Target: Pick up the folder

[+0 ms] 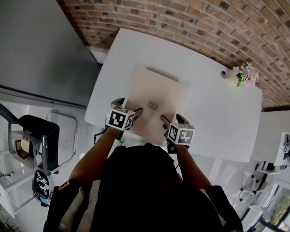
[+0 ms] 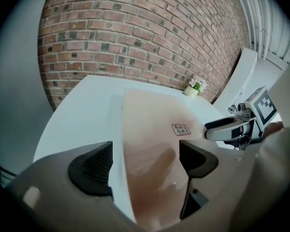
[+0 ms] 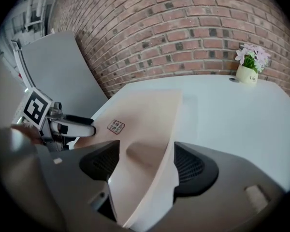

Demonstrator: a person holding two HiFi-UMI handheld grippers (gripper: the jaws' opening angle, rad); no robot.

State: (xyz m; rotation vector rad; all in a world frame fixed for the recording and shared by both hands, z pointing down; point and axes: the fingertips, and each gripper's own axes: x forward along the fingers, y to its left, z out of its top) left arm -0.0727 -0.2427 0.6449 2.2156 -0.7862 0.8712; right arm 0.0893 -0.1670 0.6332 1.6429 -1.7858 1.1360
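A pale pink folder (image 1: 154,93) with a small printed label lies on the white table (image 1: 217,105), its near edge at the table's front. My left gripper (image 1: 129,106) straddles the folder's near left part. In the left gripper view the folder (image 2: 150,139) runs up between the wide-apart jaws of the left gripper (image 2: 145,163), which stands open. My right gripper (image 1: 174,119) is at the near right corner. There the folder (image 3: 145,124) bows up between the spread jaws of the right gripper (image 3: 147,166), also open. Each gripper sees the other beside it.
A small white pot of flowers (image 1: 234,76) stands at the table's far right, close to the brick wall (image 1: 193,13). A black chair (image 1: 38,129) sits on the floor to the left. A grey panel (image 1: 34,42) fills the upper left.
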